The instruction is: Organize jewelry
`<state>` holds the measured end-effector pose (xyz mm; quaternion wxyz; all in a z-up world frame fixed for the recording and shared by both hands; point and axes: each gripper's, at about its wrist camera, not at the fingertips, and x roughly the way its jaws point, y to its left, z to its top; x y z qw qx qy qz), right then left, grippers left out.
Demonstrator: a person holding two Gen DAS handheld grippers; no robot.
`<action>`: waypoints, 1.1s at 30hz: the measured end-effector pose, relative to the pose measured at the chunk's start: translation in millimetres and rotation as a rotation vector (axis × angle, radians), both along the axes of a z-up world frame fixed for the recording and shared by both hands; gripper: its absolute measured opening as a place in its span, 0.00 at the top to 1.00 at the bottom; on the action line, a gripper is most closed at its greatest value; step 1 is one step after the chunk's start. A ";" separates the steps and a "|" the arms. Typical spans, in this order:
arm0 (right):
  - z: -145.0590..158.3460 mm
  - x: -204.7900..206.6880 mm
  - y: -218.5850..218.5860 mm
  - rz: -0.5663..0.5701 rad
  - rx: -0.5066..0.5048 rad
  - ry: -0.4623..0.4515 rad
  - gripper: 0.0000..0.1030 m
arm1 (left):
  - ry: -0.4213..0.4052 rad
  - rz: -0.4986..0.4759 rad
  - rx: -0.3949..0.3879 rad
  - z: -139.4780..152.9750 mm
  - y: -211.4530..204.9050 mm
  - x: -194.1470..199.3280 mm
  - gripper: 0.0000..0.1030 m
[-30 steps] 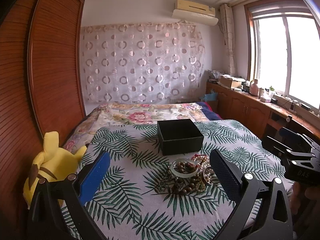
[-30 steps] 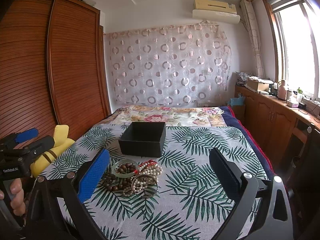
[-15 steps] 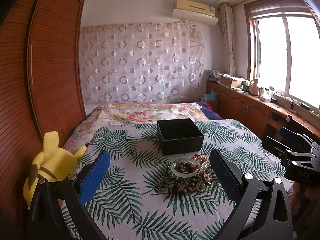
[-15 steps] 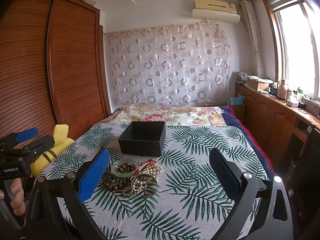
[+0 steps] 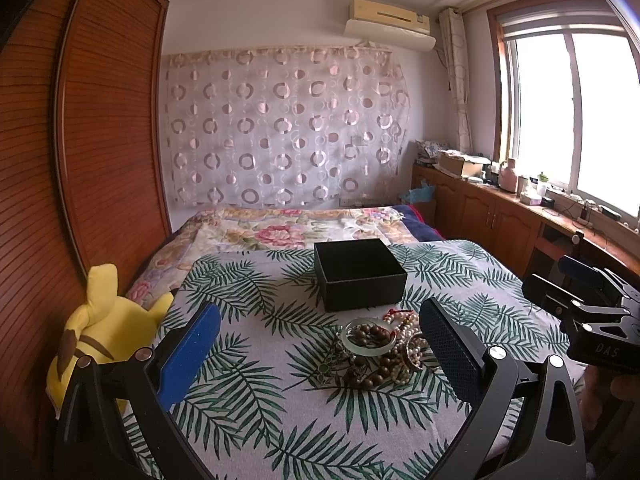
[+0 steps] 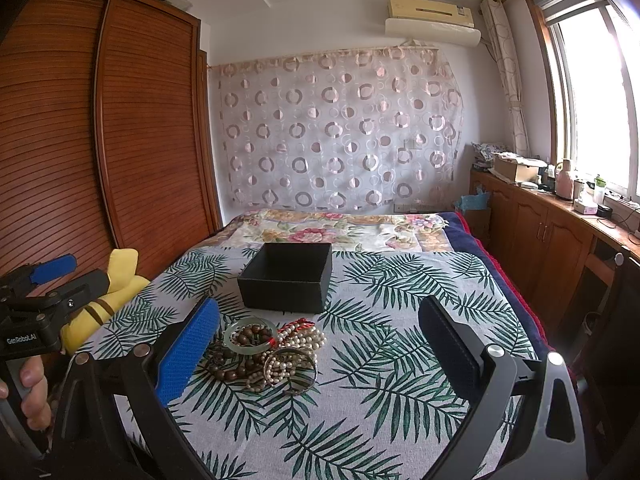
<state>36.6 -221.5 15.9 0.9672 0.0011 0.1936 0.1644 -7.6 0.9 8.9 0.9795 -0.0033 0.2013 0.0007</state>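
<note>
A heap of jewelry (image 5: 376, 354) lies on the palm-leaf bedspread: a pale jade bangle (image 6: 251, 335), dark wooden beads (image 6: 230, 368), pearl strands (image 6: 298, 340) and a red cord. Just behind it stands an open, empty black box (image 5: 358, 274) (image 6: 288, 276). My left gripper (image 5: 320, 350) hovers open above the spread, the heap lying toward its right finger. My right gripper (image 6: 320, 350) is open too, the heap lying by its left blue pad (image 6: 188, 350). Neither holds anything.
A yellow plush toy (image 5: 100, 328) lies at the bed's left edge against a wooden slatted wardrobe (image 6: 120, 140). A floral quilt (image 5: 288, 232) covers the far bed. Wooden cabinets (image 6: 552, 240) with clutter run along the right under the window. A hand (image 6: 28, 392) grips the left tool.
</note>
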 end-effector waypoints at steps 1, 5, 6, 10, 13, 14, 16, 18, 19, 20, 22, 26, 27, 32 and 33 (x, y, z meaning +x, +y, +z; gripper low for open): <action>0.4 0.5 -0.1 0.000 -0.001 0.000 0.02 | 0.000 0.001 0.000 0.2 0.2 0.0 0.06; 0.3 0.1 0.1 0.001 -0.001 0.000 0.02 | -0.003 -0.001 -0.001 1.9 0.8 0.0 0.06; 0.2 -0.1 0.2 0.001 -0.001 -0.001 0.02 | -0.003 0.000 0.000 2.1 0.7 0.0 0.06; 0.7 0.4 -0.1 0.000 0.000 0.000 0.02 | -0.002 -0.001 -0.001 2.3 0.4 -0.7 0.06; 0.8 0.3 0.0 0.001 -0.001 -0.001 0.02 | -0.003 0.000 0.000 3.9 0.7 -0.2 0.06; 0.6 0.1 0.0 0.001 -0.001 -0.001 0.02 | -0.002 -0.001 0.000 3.5 0.4 -0.7 0.06; 0.4 0.1 0.3 0.000 0.000 0.000 0.02 | -0.003 -0.001 0.000 3.7 0.5 -0.5 0.06; 2.1 0.9 -1.3 0.000 0.000 0.000 0.02 | -0.003 -0.001 0.001 3.7 0.5 -0.5 0.06; 1.8 0.7 -1.3 0.001 0.000 0.000 0.02 | -0.002 -0.001 0.001 4.6 0.2 -1.0 0.06; 2.3 1.0 -1.6 0.001 0.000 0.000 0.02 | -0.003 0.000 0.001 4.3 0.1 -1.1 0.06; 2.0 0.9 -0.1 0.004 -0.001 0.002 0.02 | 0.001 -0.002 0.001 8.5 0.1 -1.2 0.06; -1.4 2.2 2.0 0.005 -0.001 0.011 0.02 | 0.016 -0.003 0.000 9.7 0.7 1.9 0.06; -0.5 0.8 2.6 0.006 -0.001 0.013 0.02 | 0.021 -0.004 -0.002 9.8 1.7 3.4 0.06; -7.0 6.5 0.9 0.013 -0.006 0.029 0.02 | 0.044 -0.007 -0.010 -4.6 4.9 8.8 0.06; -9.2 8.9 1.1 0.020 -0.008 0.035 0.02 | 0.050 -0.008 -0.010 -9.0 4.7 9.4 0.06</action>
